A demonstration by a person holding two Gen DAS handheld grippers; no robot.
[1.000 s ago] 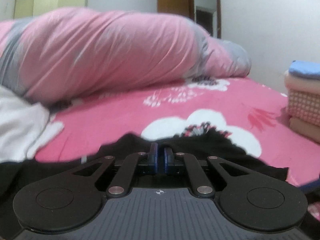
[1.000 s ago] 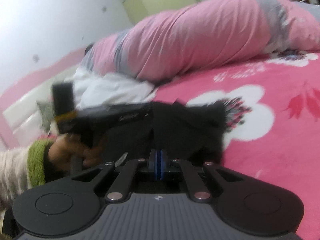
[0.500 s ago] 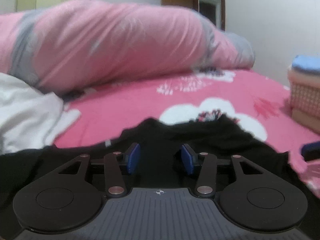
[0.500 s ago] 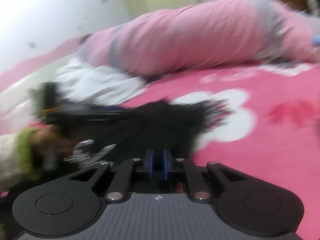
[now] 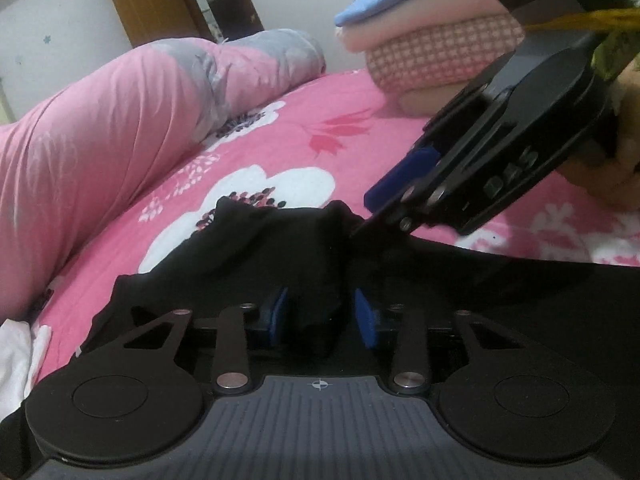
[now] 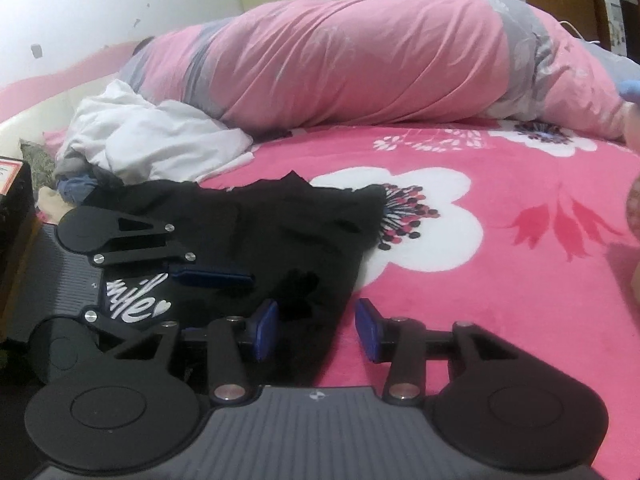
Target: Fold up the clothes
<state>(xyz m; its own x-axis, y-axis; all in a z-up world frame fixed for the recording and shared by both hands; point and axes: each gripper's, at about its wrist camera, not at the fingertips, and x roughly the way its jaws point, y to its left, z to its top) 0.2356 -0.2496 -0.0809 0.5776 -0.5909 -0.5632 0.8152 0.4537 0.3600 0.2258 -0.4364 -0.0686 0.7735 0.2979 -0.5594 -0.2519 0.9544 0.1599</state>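
Lying on the pink floral bedspread [image 6: 500, 280], the black garment [image 6: 304, 232] sits between the open left gripper [image 5: 320, 316], its jaws just narrowing, and right gripper [image 6: 316, 330], just widening.

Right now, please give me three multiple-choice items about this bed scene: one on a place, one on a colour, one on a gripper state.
1. Where does the black garment lie?
A. on the pink flowered bedspread
B. on the stack of folded clothes
C. on the floor

2. What colour is the top piece of the stack?
A. green
B. light blue
C. black

3. How do the right gripper's jaws stand?
A. pressed shut
B. apart, gripping nothing
C. out of view

Answers:
1 A, flowers show all around the garment.
2 B, a blue fold tops the pile.
3 B, the pads stand apart, touching nothing; the jaws have just been opening.
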